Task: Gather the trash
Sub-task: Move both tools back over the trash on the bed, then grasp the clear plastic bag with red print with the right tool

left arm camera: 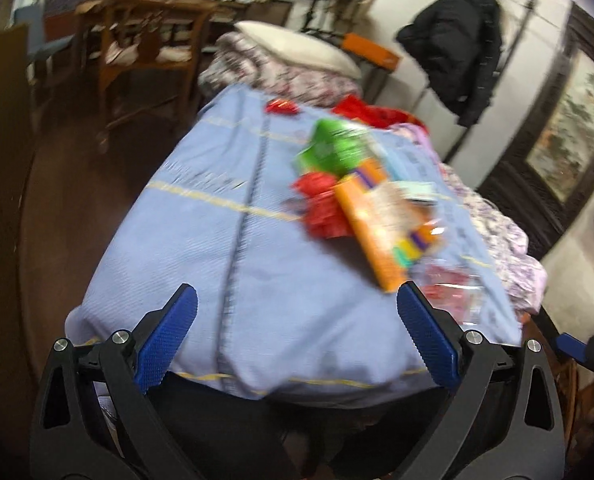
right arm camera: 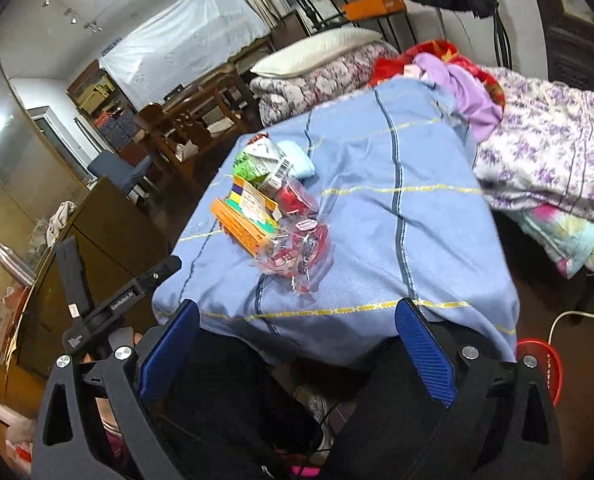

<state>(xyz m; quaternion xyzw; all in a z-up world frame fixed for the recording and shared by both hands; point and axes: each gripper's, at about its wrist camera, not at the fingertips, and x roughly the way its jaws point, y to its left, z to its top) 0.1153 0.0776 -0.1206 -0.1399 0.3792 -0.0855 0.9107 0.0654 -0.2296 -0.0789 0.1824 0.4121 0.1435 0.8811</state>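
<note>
A heap of trash lies on a blue cloth (left arm camera: pixel 201 248) (right arm camera: pixel 437 216) spread over a raised surface. It holds an orange box (left arm camera: pixel 381 236) (right arm camera: pixel 241 224), a green packet (left arm camera: pixel 333 148) (right arm camera: pixel 253 166), a red wrapper (left arm camera: pixel 321 204) and a clear bag with red contents (right arm camera: pixel 297 248) (left arm camera: pixel 453 292). A small red wrapper (left arm camera: pixel 281 107) lies apart at the far edge. My left gripper (left arm camera: pixel 297 312) is open and empty, short of the heap. My right gripper (right arm camera: pixel 297 322) is open and empty at the cloth's near edge. The left gripper's body (right arm camera: pixel 109 308) shows in the right wrist view.
Folded floral quilts (right arm camera: pixel 549 152) and a pillow (right arm camera: pixel 317 52) lie behind and to the right of the cloth. Wooden chairs (left arm camera: pixel 145 48) stand at the back left, a black jacket (left arm camera: pixel 461 48) hangs on the wall. A red basket (right arm camera: pixel 545 368) sits on the floor at right.
</note>
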